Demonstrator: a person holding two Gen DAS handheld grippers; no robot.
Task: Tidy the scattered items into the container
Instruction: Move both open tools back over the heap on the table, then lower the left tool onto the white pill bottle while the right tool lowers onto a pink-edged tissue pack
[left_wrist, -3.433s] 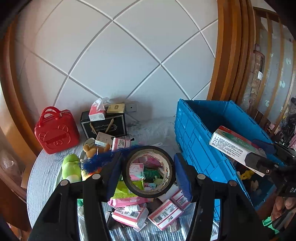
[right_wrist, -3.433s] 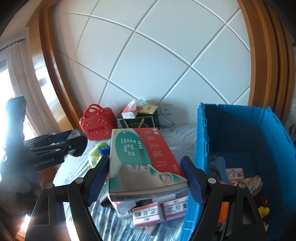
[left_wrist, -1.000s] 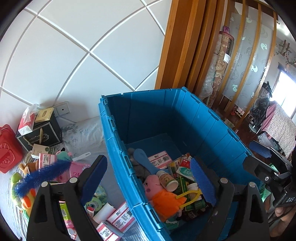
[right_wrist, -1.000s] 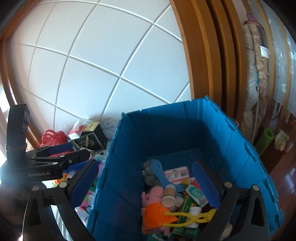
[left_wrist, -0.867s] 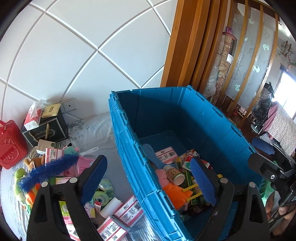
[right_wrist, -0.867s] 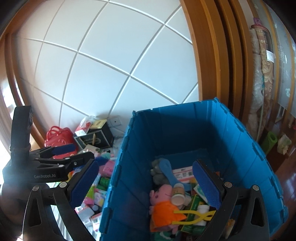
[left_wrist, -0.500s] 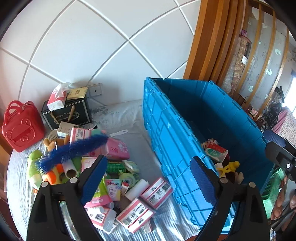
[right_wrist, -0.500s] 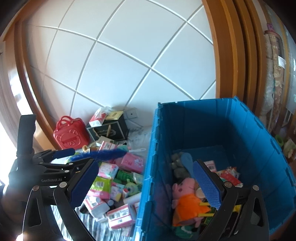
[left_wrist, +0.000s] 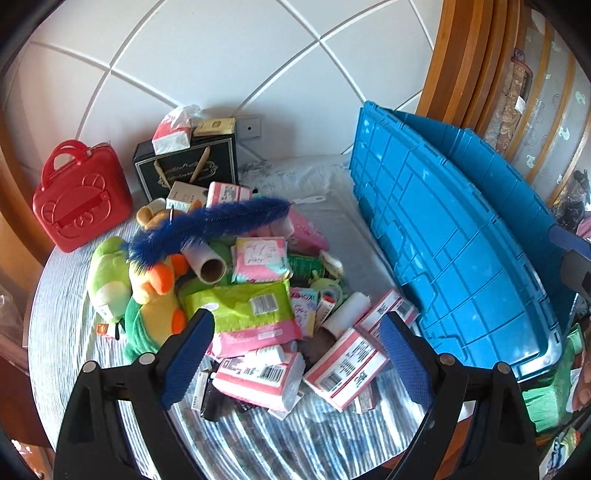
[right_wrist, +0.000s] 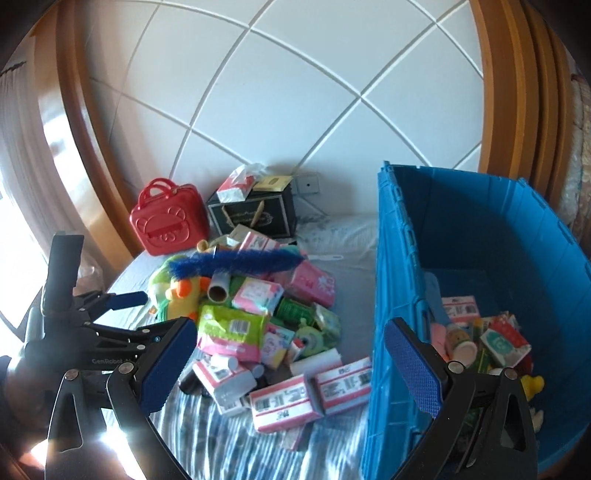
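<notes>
— What do I have on the left gripper?

— Its jaws are spread wide with nothing between them, above the pile in the middle of the striped surface.

— And my right gripper?

— Jaws spread too, empty, straddling the near wall of the blue crate.

— Where is the crate?

— At the right edge of the surface, just beside the pile, with boxes and a small bottle inside.

— Top of the pile?

— A blue feather duster, above a cardboard tube and a green packet. A red case stands at the far left edge.
</notes>
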